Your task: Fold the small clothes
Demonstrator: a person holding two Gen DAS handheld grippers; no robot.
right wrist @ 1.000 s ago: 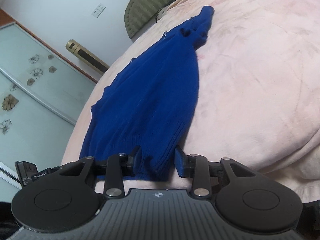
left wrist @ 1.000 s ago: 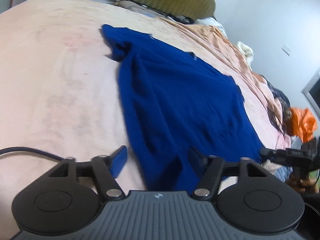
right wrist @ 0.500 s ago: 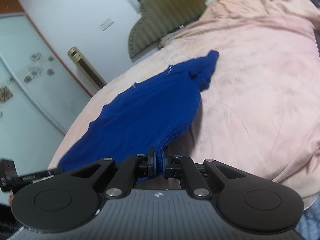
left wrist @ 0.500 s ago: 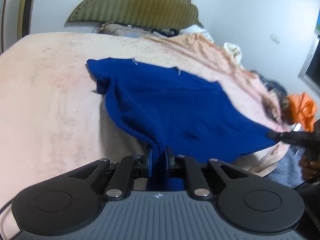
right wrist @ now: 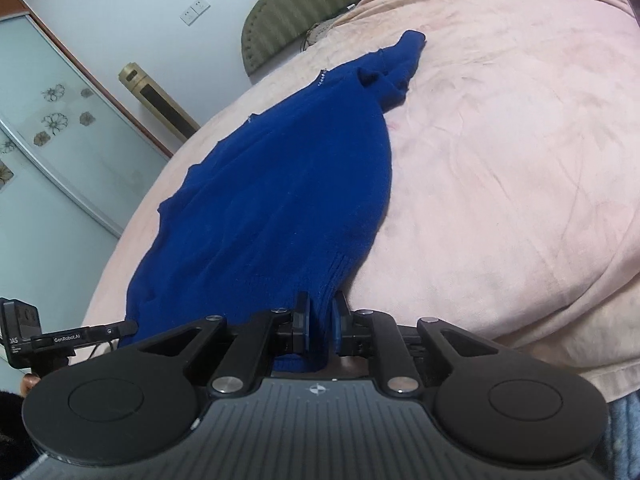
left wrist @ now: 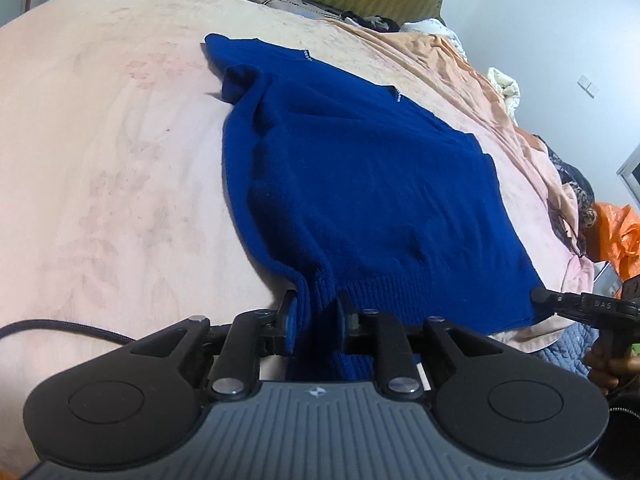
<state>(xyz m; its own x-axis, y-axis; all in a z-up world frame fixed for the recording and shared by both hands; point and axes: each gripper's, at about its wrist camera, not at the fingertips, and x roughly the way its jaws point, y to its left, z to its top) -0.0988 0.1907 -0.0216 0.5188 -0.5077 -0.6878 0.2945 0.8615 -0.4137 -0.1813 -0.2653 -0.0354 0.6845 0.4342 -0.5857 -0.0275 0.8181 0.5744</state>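
Note:
A blue knit sweater [left wrist: 360, 184] lies spread on a pink bed cover [left wrist: 100, 160], its sleeve bunched at the far end. It also shows in the right wrist view [right wrist: 280, 208]. My left gripper [left wrist: 316, 316] is shut on the ribbed hem at the sweater's near left corner. My right gripper [right wrist: 320, 320] is shut on the hem at the other near corner. Each gripper shows in the other's view, the right gripper at the right edge [left wrist: 538, 295] and the left gripper at the left edge [right wrist: 130, 327].
A green padded headboard [right wrist: 304, 4] stands at the far end of the bed. An orange sheet [left wrist: 440, 60] and piled clothes lie along the bed's right side. An orange bag [left wrist: 616, 236] sits beyond it. A glass wardrobe door [right wrist: 48, 120] and a gold tower unit [right wrist: 160, 100] stand left.
Both grippers closed on the sweater's hem from open a second ago. Since half a second ago the hem has dropped lower toward the bed.

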